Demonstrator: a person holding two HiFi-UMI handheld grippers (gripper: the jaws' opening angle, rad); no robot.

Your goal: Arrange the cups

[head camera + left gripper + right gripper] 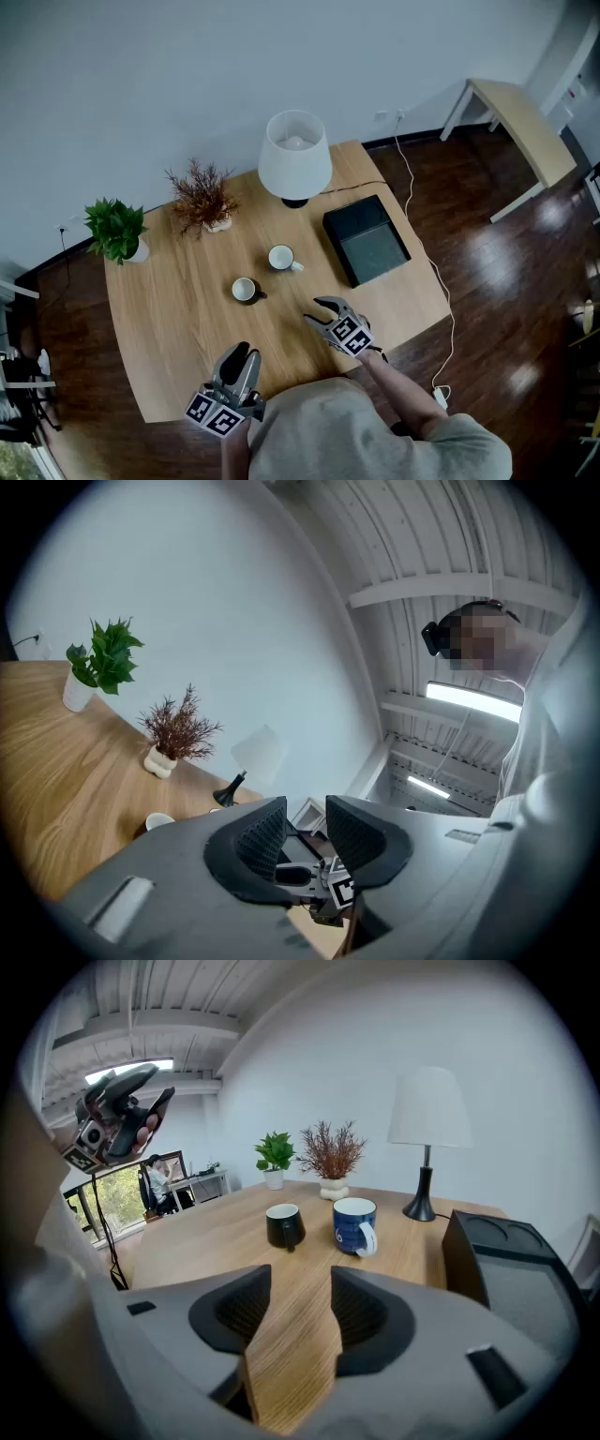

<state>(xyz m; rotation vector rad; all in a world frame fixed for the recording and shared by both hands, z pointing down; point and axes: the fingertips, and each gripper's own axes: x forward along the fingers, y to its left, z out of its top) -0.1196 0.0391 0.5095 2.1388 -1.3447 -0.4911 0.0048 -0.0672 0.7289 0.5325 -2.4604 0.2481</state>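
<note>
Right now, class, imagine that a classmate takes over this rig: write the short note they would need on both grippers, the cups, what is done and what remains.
Left gripper: fingers closed, empty, held level over the near edge of the table.
Right gripper: fingers apart, nothing between them, tipped down toward the cups.
Black cup and blue cup: both upright mid-table, standing apart, neither touched.
Done: nothing that shows; no cup is held.
Left: grasp and arrange both cups. The open gripper looks better placed to start.
</note>
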